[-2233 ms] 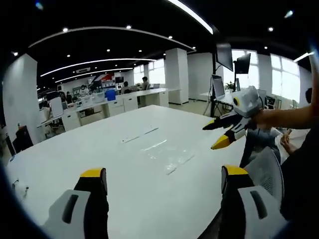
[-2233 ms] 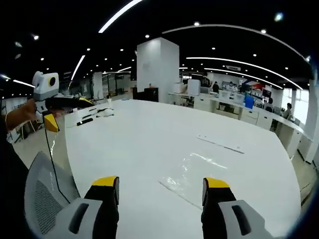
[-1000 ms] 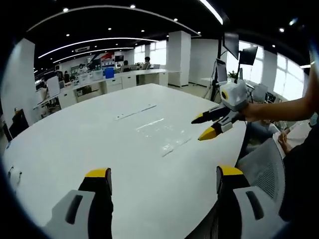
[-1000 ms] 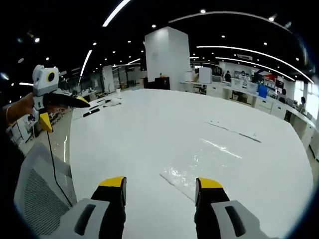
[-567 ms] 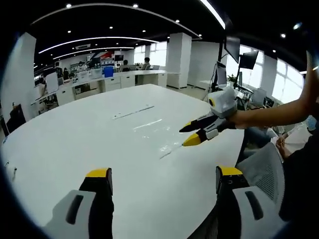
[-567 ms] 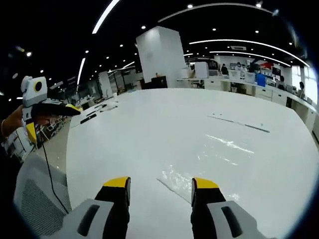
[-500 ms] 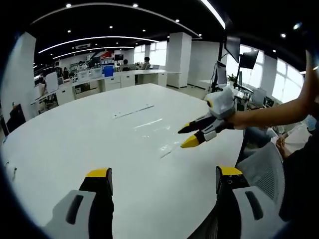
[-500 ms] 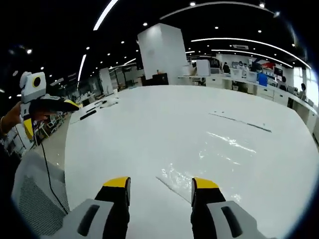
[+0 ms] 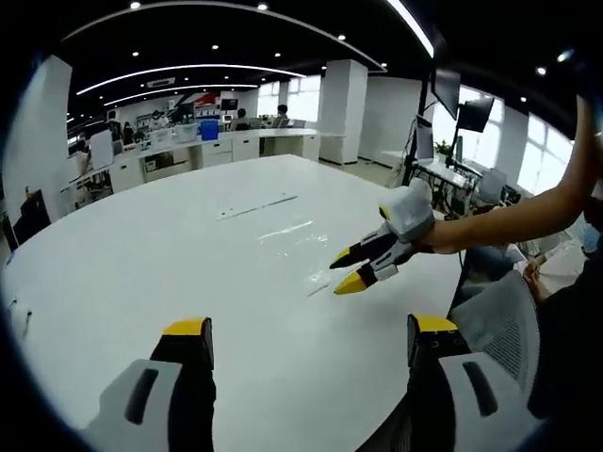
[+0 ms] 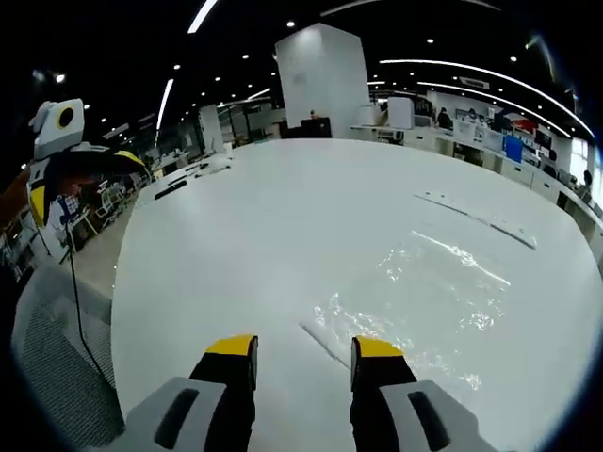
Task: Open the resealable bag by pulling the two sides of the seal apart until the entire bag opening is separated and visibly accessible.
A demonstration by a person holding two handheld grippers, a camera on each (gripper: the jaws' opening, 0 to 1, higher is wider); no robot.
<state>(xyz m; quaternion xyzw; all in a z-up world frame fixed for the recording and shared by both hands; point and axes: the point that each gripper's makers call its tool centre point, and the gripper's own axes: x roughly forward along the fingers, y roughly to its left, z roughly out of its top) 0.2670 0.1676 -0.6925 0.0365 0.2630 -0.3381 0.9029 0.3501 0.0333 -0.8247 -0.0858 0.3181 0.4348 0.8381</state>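
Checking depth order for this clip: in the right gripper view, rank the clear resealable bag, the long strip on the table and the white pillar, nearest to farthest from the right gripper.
1. Clear resealable bag: flat on the white table, its near edge just ahead of the right gripper.
2. Long strip: farther along the table, to the right.
3. White pillar: beyond the table's far edge, at the top centre.

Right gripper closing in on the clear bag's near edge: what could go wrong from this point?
1. The resealable bag lies flat on the white table, clear and glossy; the right gripper, open, could pinch both layers of the seal together or scrape the table instead.
2. The left gripper is open and well back from the bag, so a one-sided pull may just drag the bag across the table.
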